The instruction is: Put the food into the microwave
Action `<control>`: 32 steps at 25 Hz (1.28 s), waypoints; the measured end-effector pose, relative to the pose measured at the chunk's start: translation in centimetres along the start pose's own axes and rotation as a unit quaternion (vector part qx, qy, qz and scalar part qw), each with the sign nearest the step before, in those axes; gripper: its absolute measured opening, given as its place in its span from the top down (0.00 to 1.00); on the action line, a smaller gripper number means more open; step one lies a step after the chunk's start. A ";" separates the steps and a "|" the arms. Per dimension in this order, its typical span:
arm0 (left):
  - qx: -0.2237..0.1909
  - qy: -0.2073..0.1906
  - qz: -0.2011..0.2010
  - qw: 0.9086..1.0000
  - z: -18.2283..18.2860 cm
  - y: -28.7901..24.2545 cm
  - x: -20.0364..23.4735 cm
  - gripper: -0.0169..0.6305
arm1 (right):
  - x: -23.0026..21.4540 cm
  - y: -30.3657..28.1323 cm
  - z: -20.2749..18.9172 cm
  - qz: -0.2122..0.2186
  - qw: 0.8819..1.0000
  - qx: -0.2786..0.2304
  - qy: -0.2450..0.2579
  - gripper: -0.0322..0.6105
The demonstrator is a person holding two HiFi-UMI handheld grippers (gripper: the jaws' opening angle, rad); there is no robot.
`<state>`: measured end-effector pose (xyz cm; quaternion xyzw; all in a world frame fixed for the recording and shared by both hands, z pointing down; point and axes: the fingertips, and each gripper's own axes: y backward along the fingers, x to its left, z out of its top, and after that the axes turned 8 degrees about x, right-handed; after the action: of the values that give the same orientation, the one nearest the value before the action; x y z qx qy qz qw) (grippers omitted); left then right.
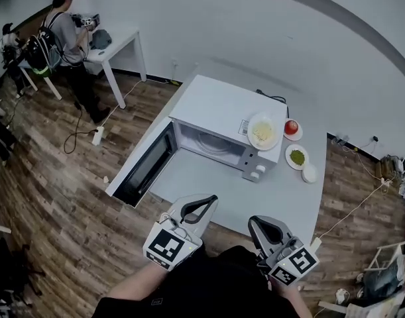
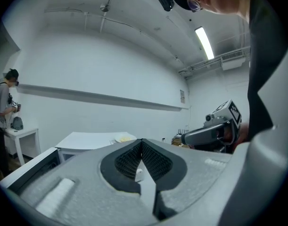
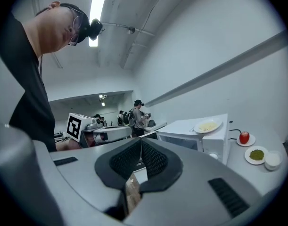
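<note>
Head view is looking down on a white microwave (image 1: 215, 111) standing on a pale bench (image 1: 282, 201), its door (image 1: 144, 169) hanging open to the left and its cavity showing nothing but the turntable. The food, a plate of pale yellow noodles or rice (image 1: 263, 132), is sitting on top of the microwave near its right front corner. Just right of it, on the bench, a tomato on a saucer (image 1: 291, 128), a dish of green food (image 1: 297, 157) and a small white bowl (image 1: 309, 173) are lying close together.

The left gripper (image 1: 211, 199) and right gripper (image 1: 253, 222) are hovering at the near edge, well apart from the plate, both with jaws pressed together on nothing.

Pinching only the thin rim is likely risking a tilt and spilled food. A careless reach could also be nudging the plate off the corner onto the saucer below.
</note>
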<state>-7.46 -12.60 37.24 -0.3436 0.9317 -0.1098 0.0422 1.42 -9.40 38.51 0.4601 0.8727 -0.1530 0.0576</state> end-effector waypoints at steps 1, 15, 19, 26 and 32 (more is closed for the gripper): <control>0.000 -0.007 -0.009 1.000 0.2 -0.9 0.4 0.96 | -0.6 -0.5 0.0 -0.001 1.000 0.005 -0.003 0.92; 0.076 -0.110 -0.018 0.991 2.3 -14.1 3.4 0.96 | -11.1 -1.2 2.3 0.000 1.000 -0.010 -0.026 0.92; 0.126 -0.168 0.014 0.978 1.2 -17.3 4.2 0.96 | -13.1 -0.4 1.7 0.012 0.999 -0.006 -0.037 0.92; 0.207 -0.313 0.009 0.927 -1.1 -21.2 4.9 0.96 | -15.1 -0.5 1.1 0.006 0.999 0.004 -0.041 0.92; 0.221 -0.409 -0.028 0.885 -2.6 -23.9 4.1 0.92 | -15.9 -1.0 2.2 -0.024 0.998 -0.019 -0.063 0.92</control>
<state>4.12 -32.51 45.38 -0.3657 0.7736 -0.1637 0.4909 9.57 -23.07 40.50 0.4275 0.8808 -0.1662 0.1175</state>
